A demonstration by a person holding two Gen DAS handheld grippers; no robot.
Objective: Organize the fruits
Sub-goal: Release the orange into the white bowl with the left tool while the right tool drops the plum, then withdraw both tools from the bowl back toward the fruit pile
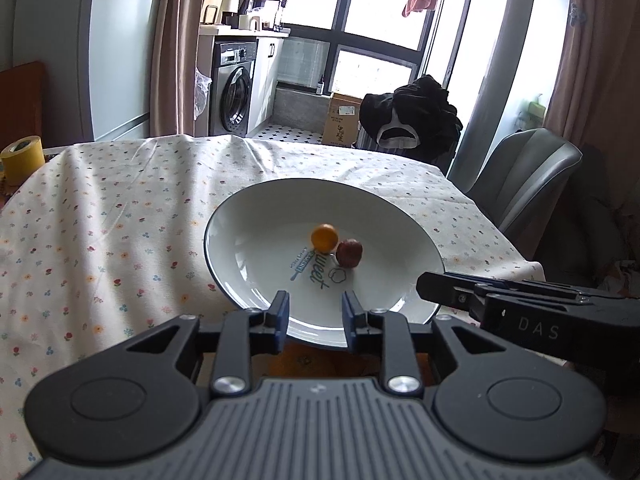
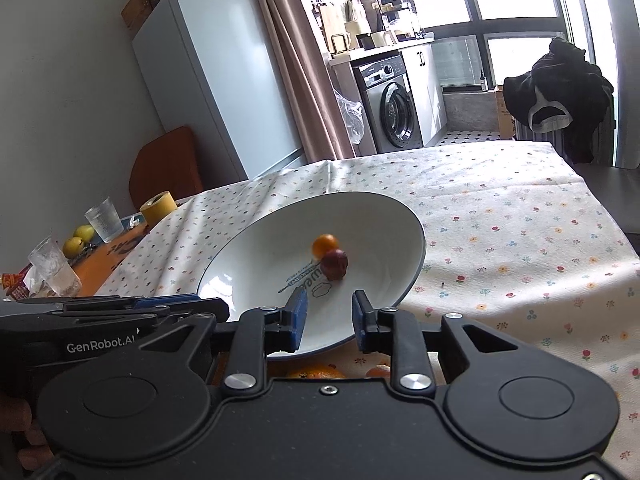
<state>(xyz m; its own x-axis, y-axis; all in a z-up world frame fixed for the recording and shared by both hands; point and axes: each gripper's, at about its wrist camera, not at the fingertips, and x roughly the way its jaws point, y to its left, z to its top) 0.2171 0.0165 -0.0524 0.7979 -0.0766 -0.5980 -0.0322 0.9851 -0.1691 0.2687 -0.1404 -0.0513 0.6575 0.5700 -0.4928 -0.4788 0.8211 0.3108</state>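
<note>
White plate [image 1: 256, 216] sits on the counter, on a floral cloth [image 1: 100, 220]. Two fruits lie in the plate's well: an orange [image 1: 324, 237] and a dark red fruit [image 1: 349, 253], touching or nearly so, beside the printed lettering. In the right wrist view the same plate [image 2: 372, 216] looks tilted, with the orange [image 2: 325, 244] behind the red fruit [image 2: 335, 264].

Left gripper [image 1: 315, 316] hovers over the plate's near rim, jaws spread, nothing between them. Right gripper [image 2: 330, 318] is also at the near rim, jaws spread and empty. The two are close together, each showing at the edge of the other's view. More orange fruit [image 2: 316, 372] shows under the right gripper, below the plate edge, mostly hidden.

Left end of the counter, off the cloth: yellow tape roll [image 2: 159, 205], two glasses [image 2: 105, 220], two yellow-green pears [image 2: 78, 242], some snack wrappers. Part of a hand shows at the bottom left of the right wrist view.

Background: washer [image 1: 234, 92], fridge [image 2: 212, 76], grey chair [image 1: 528, 176], dark clothes [image 1: 412, 116] draped beyond the counter.
</note>
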